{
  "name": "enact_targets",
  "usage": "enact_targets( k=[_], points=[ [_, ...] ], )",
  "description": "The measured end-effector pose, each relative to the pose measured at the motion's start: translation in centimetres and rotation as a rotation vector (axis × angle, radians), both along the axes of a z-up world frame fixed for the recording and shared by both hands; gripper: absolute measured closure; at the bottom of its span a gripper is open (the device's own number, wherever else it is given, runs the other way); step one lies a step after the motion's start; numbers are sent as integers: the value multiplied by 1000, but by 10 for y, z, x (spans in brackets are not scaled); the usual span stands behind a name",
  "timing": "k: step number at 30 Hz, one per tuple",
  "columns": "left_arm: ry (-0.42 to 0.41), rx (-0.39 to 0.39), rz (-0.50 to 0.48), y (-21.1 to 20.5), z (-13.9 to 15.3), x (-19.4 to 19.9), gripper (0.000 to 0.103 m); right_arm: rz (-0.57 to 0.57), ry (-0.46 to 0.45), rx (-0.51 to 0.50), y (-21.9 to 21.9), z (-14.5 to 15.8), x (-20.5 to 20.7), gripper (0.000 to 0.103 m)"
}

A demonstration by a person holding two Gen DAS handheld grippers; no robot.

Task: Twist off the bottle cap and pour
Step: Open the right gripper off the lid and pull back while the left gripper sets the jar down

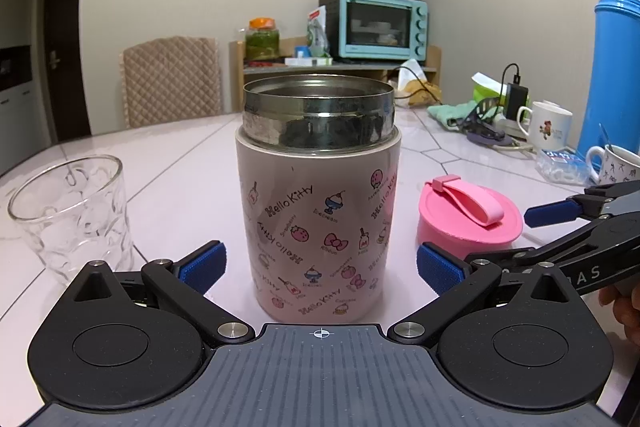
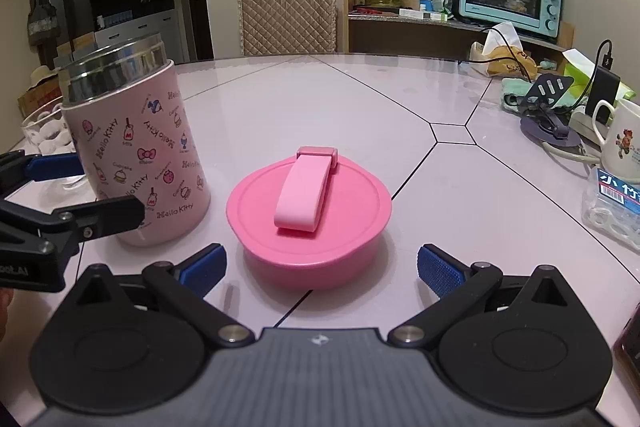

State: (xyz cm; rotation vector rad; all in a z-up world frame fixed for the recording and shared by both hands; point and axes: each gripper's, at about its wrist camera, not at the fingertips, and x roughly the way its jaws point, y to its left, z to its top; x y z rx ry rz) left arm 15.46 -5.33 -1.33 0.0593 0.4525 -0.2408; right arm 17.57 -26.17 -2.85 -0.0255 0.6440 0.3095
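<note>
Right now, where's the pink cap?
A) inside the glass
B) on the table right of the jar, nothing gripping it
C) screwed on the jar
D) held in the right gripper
B. The pink cap sits flat on the table to the right of the Hello Kitty jar, whose steel mouth is open; the right gripper is spread wide, its pads apart from the cap.

The left wrist view sits low over the table (image 1: 180, 155), close behind the open Hello Kitty flask (image 1: 318, 203) at frame centre, facing the teal toaster oven (image 1: 378, 27). The right wrist view, equally low, faces the pink cap (image 2: 308, 215) at centre. Both share flask, cap, oven and, probably, the glass tumbler (image 1: 70, 215) at far left.
</note>
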Motion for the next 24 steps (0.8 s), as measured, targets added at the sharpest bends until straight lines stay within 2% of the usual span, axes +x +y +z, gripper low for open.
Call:
enact_targets(
  k=[24],
  points=[
    [14,1,12,2,-2,-7,0,-2,-16,45,-9,2,-11,0]
  ],
)
